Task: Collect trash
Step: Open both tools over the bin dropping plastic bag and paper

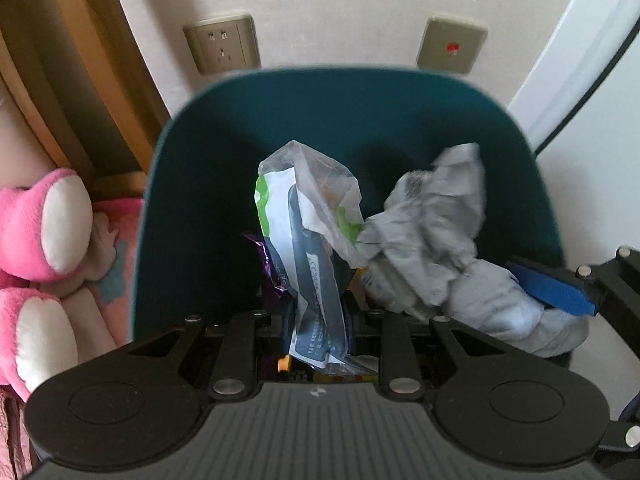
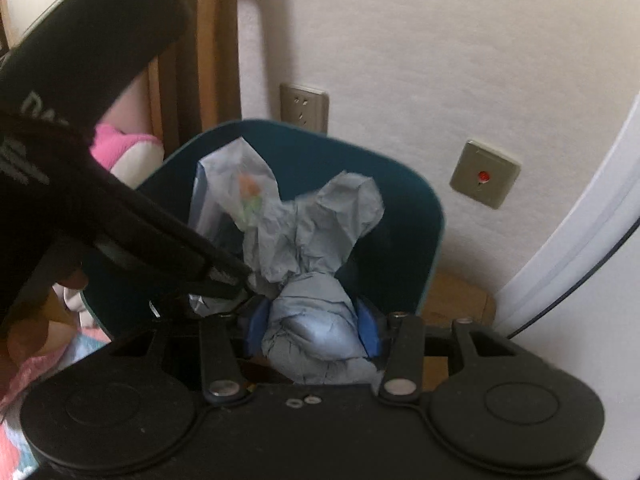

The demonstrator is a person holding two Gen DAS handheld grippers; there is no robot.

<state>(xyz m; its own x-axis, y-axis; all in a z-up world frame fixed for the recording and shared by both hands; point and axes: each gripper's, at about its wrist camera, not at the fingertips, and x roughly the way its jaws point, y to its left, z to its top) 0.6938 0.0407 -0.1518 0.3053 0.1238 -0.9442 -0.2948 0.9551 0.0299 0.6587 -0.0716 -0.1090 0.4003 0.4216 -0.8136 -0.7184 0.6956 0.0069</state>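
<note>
An open teal trash bin [image 1: 320, 104] stands against the wall, below both grippers. My left gripper [image 1: 316, 332] is shut on a bundle of wrappers [image 1: 308, 232]: a clear plastic bag, a white, green and grey-blue pouch and a purple wrapper, all hanging over the bin's mouth. The bundle hides the gripper's fingertips. My right gripper [image 2: 316, 324] is shut on a crumpled grey paper wad [image 2: 316, 240] between its blue pads [image 2: 370, 328], also over the bin [image 2: 408, 216]. In the left wrist view that wad [image 1: 432, 232] sits right of the wrappers. The left gripper [image 2: 224, 272] reaches in from the left.
A pink and white plush toy [image 1: 44, 220] lies left of the bin beside a wooden frame [image 1: 60, 60]. On the wall behind are a socket [image 1: 222, 42] and a switch plate [image 1: 452, 46]. A white door frame [image 1: 580, 40] rises at the right, and a brown box [image 2: 460, 300] stands beside the bin.
</note>
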